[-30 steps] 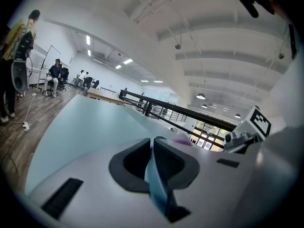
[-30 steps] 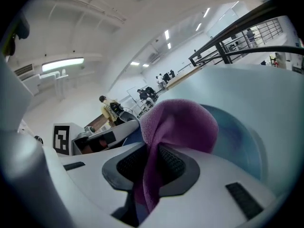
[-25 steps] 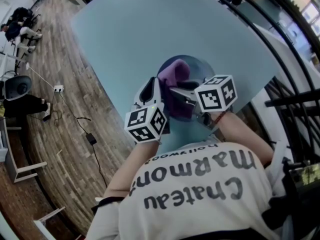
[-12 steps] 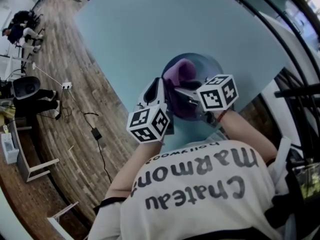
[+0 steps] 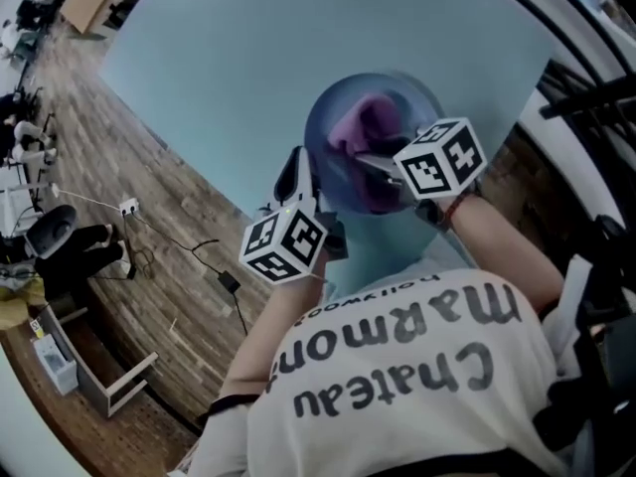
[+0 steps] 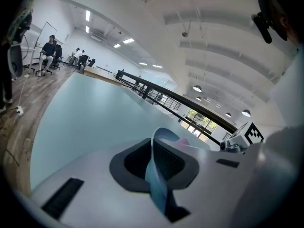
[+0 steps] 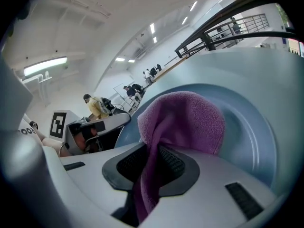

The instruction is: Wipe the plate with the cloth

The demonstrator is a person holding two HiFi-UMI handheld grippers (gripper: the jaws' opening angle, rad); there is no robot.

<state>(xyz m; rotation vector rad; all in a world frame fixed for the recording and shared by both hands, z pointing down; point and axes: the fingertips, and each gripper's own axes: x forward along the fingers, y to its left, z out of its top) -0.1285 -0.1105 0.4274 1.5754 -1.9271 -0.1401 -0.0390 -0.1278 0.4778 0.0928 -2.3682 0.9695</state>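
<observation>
Clamps plate (image 5: 393, 85) rim in left claw (image 6: 159, 163), over blue surface (image 5: 219, 58). Pinches purple cloth (image 7: 187, 115) in right claw (image 7: 153, 167), bunched against plate face. Looks mid-wipe: contact made, rest of face likely left to cover

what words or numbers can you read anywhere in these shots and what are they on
"Chateau": large dark letters on the person's shirt, upside down in the head view
"Marmon": next line on the same shirt; its end is lost in a fold
"hollywood": small print on the same shirt
Left marker cube and right marker cube: black and white square patterns only, no letters
Nothing else is readable.
</observation>
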